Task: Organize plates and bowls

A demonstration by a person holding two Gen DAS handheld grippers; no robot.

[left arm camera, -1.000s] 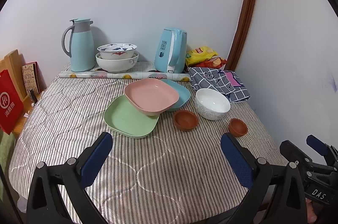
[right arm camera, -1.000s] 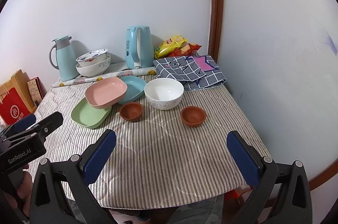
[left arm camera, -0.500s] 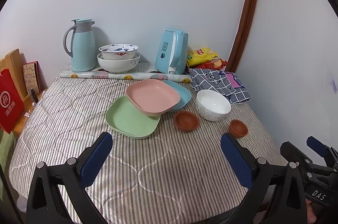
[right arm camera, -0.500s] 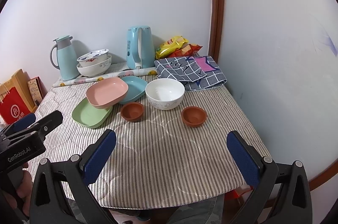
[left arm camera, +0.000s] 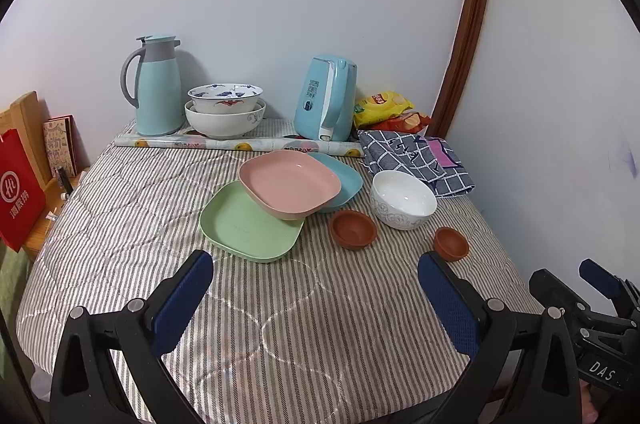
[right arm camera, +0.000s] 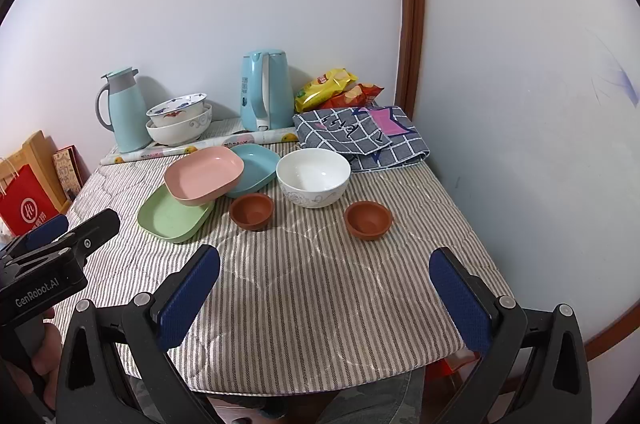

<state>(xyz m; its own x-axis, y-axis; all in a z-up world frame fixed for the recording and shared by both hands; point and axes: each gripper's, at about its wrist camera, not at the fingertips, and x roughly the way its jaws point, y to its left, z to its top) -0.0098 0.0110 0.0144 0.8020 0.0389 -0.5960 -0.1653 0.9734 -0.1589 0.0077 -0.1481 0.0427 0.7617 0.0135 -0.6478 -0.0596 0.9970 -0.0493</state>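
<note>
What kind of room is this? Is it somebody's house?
Probably a corner of someone's home, used for meals or tea. A small table with a striped quilted cover sits against the walls, with a thermos jug and electric kettle at the back, plus snack bags.

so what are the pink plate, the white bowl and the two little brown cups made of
Pink plate: probably matte plastic or wheat-straw composite, given its dull, even sheen.
White bowl: glazed ceramic or porcelain, glossy highlights, grey printed pattern outside.
Brown cups: likely unglazed clay; flat reddish, no shine.
</note>
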